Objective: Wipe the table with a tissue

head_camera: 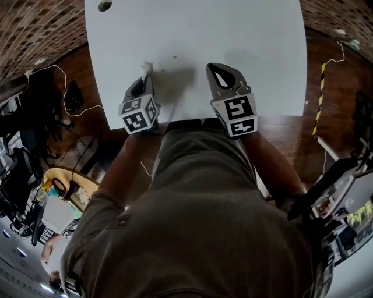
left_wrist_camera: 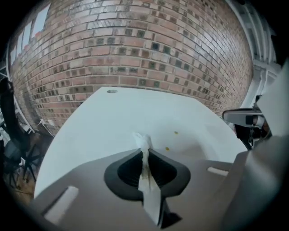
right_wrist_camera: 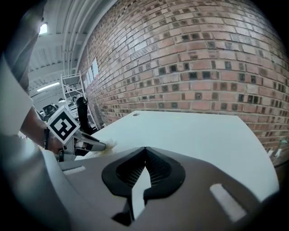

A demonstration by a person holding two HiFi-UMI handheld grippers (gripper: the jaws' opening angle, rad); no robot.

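Note:
A white table (head_camera: 233, 41) fills the upper head view. My left gripper (head_camera: 144, 74) is over its near left part, shut on a crumpled white tissue (head_camera: 146, 67). In the left gripper view the tissue (left_wrist_camera: 144, 155) is pinched between the closed jaws and sticks out past the tips toward the table (left_wrist_camera: 113, 126). Two small yellowish specks (left_wrist_camera: 167, 148) lie on the table just beyond it. My right gripper (head_camera: 217, 71) hovers over the near middle of the table, jaws together with nothing between them (right_wrist_camera: 145, 151). The right gripper view shows the left gripper (right_wrist_camera: 101, 145) with the tissue at its left.
A small round hole (head_camera: 104, 6) sits in the table's far left corner. A brick wall (left_wrist_camera: 135, 49) stands beyond the far edge. Wooden floor with cables (head_camera: 64, 87) surrounds the table. The person's torso and legs (head_camera: 198, 221) are at the near edge.

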